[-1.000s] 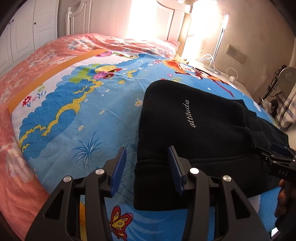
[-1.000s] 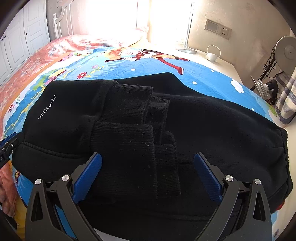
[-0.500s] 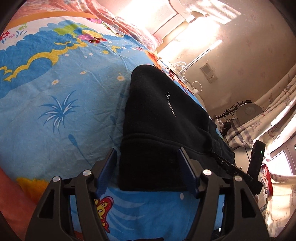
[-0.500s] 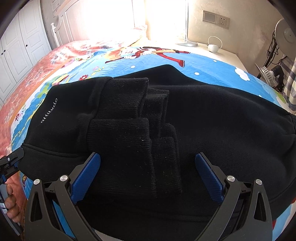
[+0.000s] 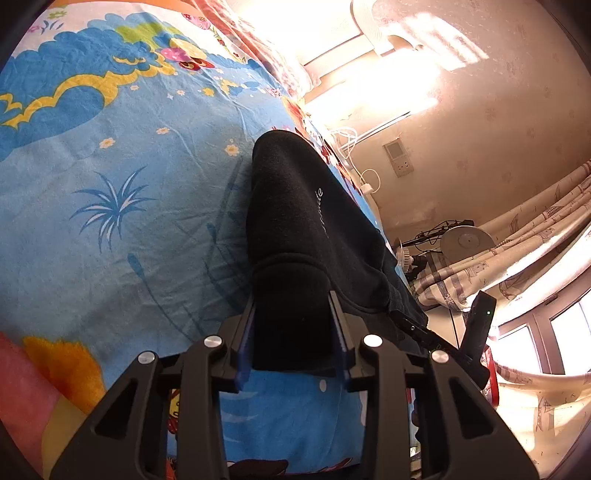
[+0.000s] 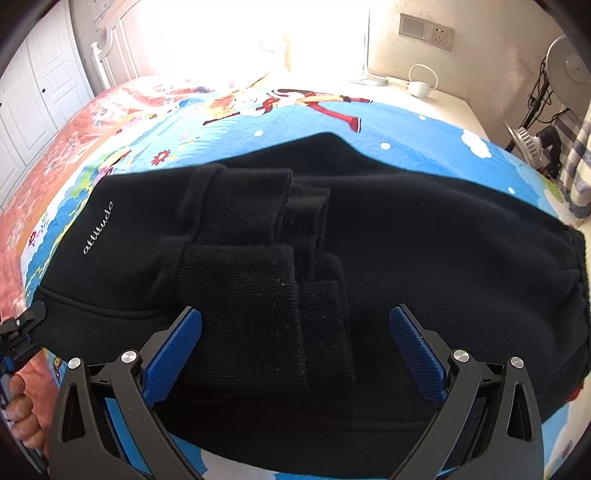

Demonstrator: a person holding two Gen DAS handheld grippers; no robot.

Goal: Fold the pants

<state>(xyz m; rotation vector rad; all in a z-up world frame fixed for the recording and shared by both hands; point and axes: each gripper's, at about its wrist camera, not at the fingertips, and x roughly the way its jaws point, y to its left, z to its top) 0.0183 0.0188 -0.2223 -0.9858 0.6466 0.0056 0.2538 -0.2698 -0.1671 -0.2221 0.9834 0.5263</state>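
The black pants (image 6: 388,236) lie partly folded on the cartoon bed sheet (image 6: 402,147), ribbed cuffs (image 6: 255,280) on top, white "attitude" lettering at the left. My left gripper (image 5: 291,332) is shut on the near left corner of the pants (image 5: 295,221); its black tip shows in the right wrist view (image 6: 26,325). My right gripper (image 6: 295,336) is wide open, its blue pads (image 6: 413,343) straddling the near edge over the cuffs. Part of it shows in the left wrist view (image 5: 476,332).
The bed sheet (image 5: 122,177) has a pink blanket (image 6: 74,129) beyond it. A headboard (image 6: 110,48), white closet doors (image 6: 33,92), a wall outlet (image 6: 424,29), a fan (image 6: 569,70) and curtains (image 5: 517,243) surround the bed.
My left gripper has tilted, moved in onto the corner of the pants and closed on it. My right gripper has stayed open over the cuffs, almost still.
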